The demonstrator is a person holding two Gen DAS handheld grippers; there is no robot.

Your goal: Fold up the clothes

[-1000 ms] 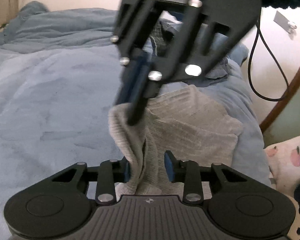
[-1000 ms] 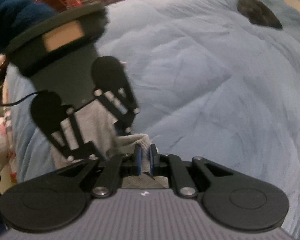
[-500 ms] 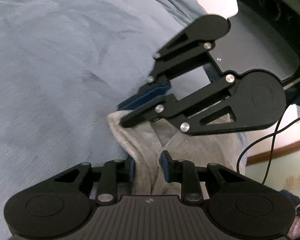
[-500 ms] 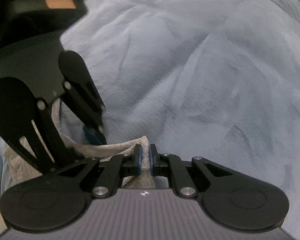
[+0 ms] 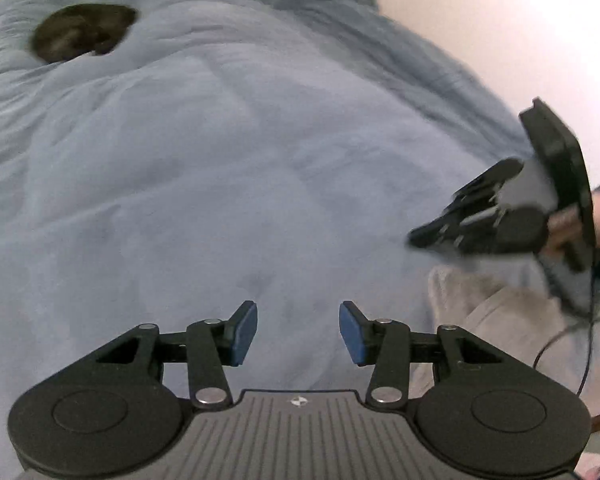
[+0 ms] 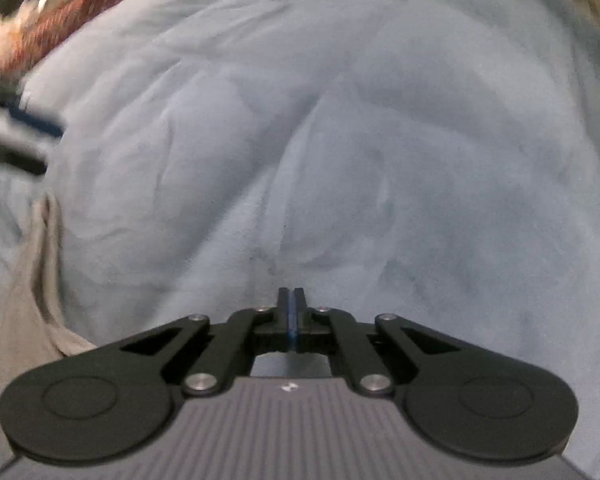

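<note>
Left wrist: left tongs (image 5: 298,330) gape empty beside grey garment (image 5: 496,312); right tongs (image 6: 291,314) pressed together.

Left gripper (image 5: 298,330) fingers spread wide; right gripper (image 6: 291,308) fingers pressed together.

Grey knit garment (image 5: 496,312) lies bunched, prob. folded, on blue bedcover, ribbed edge (image 6: 46,248) facing up.
</note>
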